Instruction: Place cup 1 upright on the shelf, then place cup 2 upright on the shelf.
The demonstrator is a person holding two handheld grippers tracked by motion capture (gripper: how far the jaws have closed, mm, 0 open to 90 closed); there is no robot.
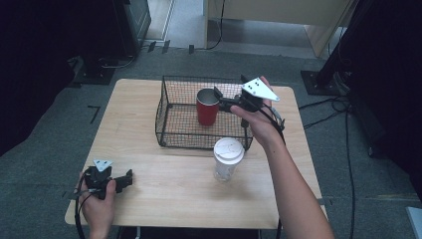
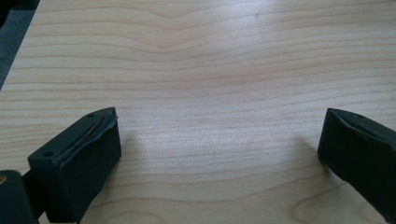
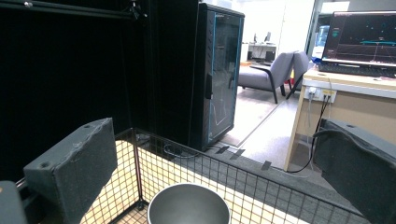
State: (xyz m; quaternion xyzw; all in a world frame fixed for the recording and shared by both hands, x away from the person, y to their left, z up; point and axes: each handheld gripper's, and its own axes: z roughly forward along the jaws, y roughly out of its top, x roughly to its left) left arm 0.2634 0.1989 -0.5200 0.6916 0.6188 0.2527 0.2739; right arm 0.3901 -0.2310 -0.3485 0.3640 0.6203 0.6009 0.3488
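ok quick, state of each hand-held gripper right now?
Left hand-held gripper: open, empty, low over the table.
Right hand-held gripper: open, holding nothing, above the red cup in the wire basket.

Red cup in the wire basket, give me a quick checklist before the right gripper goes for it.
1. Right gripper jaws open: ok.
2. Red cup upright inside the wire basket: ok.
3. Cup rim between and below the jaws: ok.
4. Cup empty: cannot tell; its bottom is cut off in the right gripper view.
5. Lidded clear cup outside the basket, clear of the reach: ok.
6. Left gripper open, low over the table, away from the basket: ok.
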